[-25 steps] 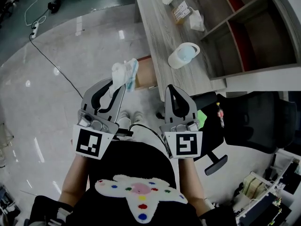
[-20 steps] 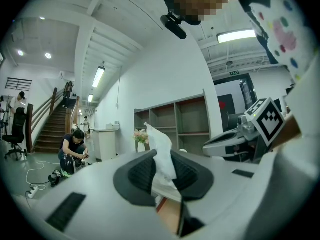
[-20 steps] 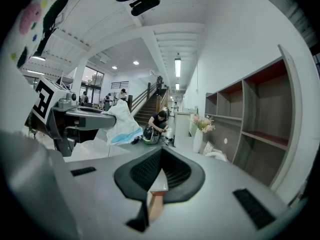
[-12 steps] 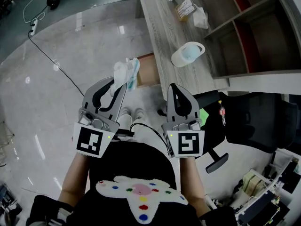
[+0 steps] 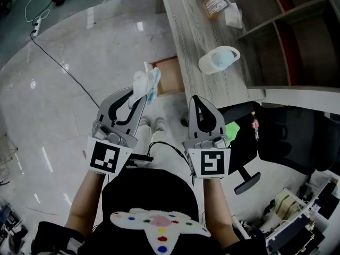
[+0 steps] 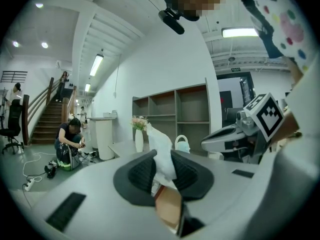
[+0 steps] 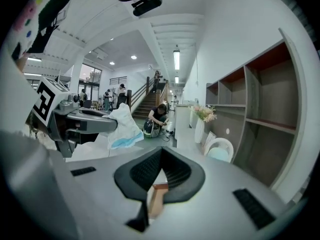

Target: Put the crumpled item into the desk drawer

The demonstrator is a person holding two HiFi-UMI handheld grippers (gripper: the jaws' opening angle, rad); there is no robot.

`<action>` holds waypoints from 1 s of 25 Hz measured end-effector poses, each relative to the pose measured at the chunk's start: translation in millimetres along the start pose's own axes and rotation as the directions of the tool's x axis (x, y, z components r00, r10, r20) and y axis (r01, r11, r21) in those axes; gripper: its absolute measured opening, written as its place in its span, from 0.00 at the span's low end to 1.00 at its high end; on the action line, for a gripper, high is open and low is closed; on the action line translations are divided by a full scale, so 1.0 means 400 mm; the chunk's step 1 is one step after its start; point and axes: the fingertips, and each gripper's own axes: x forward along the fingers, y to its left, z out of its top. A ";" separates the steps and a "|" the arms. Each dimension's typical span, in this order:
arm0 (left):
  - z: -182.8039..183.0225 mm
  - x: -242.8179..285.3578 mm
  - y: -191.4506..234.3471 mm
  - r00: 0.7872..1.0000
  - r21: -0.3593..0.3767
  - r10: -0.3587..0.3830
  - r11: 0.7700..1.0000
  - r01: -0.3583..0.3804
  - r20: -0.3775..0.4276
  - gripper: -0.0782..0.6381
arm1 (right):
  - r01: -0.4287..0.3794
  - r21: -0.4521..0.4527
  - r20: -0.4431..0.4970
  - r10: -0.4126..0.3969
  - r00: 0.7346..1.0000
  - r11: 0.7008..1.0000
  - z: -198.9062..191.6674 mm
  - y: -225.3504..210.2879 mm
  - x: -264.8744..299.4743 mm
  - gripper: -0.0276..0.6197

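This is looking like an open-plan office: a long wood-grain desk is backing onto open shelving, a black swivel chair is standing on glossy floor, and strip lights are glowing near a staircase.

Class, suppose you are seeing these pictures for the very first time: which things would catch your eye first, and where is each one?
First comes the crumpled white-and-blue item pinched in the left tongs, held over the glossy floor beside the grey desk. Next is the open drawer just beyond it at the desk's edge. The right tongs are alongside, shut and empty.
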 end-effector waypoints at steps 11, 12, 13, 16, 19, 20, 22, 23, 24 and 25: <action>-0.114 0.033 0.008 0.997 0.001 -0.025 1.000 0.025 -0.078 0.21 | -0.012 0.033 -0.060 0.013 0.998 0.999 -0.103 0.006 0.065 0.05; -0.121 0.034 0.008 0.996 0.005 -0.029 1.000 0.030 -0.082 0.21 | -0.013 0.034 -0.064 0.015 0.998 0.999 -0.111 0.008 0.068 0.05; -0.128 0.035 0.007 0.996 0.007 -0.034 0.999 0.035 -0.086 0.21 | -0.015 0.033 -0.064 0.017 0.998 0.999 -0.117 0.012 0.070 0.05; -0.158 0.045 0.003 0.994 0.012 -0.049 0.999 0.050 -0.102 0.21 | -0.015 0.033 -0.069 0.018 0.997 0.999 -0.139 0.015 0.076 0.05; -0.198 0.066 -0.005 0.990 0.029 -0.070 0.997 0.074 -0.121 0.21 | -0.007 0.043 -0.080 0.011 0.997 0.999 -0.169 0.009 0.082 0.05; -0.214 0.072 -0.008 0.988 0.037 -0.077 0.996 0.082 -0.131 0.21 | -0.005 0.045 -0.086 0.009 0.996 0.999 -0.180 0.008 0.085 0.05; -0.245 0.083 -0.010 0.986 0.037 -0.082 0.995 0.088 -0.147 0.21 | 0.001 0.048 -0.102 0.004 0.995 0.999 -0.203 0.006 0.091 0.05; -0.258 0.087 -0.010 0.985 0.031 -0.081 0.996 0.086 -0.151 0.21 | 0.003 0.049 -0.109 0.003 0.994 0.999 -0.213 0.006 0.095 0.05; -0.271 0.091 -0.008 0.985 0.027 -0.080 0.996 0.085 -0.153 0.21 | 0.004 0.050 -0.113 0.002 0.994 0.999 -0.223 0.008 0.100 0.05; -0.283 0.095 -0.007 0.985 0.024 -0.080 0.996 0.085 -0.155 0.21 | 0.004 0.052 -0.115 0.002 0.993 0.999 -0.232 0.011 0.106 0.05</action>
